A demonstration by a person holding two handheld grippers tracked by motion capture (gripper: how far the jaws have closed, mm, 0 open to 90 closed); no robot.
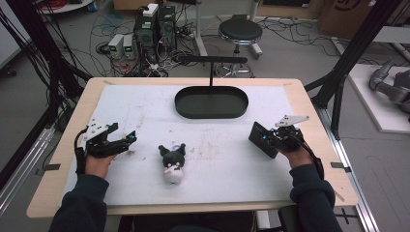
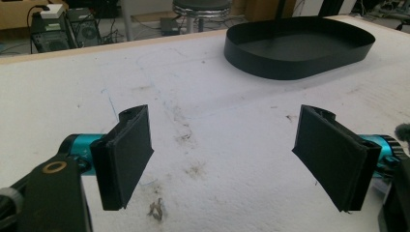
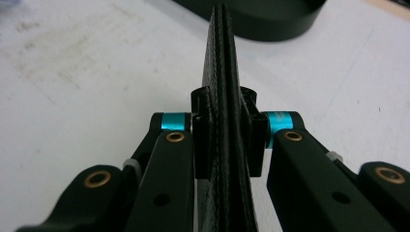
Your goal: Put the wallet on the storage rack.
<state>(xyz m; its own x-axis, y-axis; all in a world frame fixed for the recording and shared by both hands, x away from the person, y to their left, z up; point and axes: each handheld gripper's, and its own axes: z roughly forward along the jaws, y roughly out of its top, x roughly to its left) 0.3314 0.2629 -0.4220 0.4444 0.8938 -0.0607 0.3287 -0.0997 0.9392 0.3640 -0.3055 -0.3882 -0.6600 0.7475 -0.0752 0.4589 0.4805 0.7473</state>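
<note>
White-padded table (image 1: 145,101), empty black oval tray (image 1: 211,102), left claw (image 1: 126,140) wide, right claw (image 1: 258,137) pressed shut, holding nothing

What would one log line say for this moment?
left tool: open, nothing between | right tool: shut, nothing between | plush toy: lying untouched between them | black tray: behind
</note>
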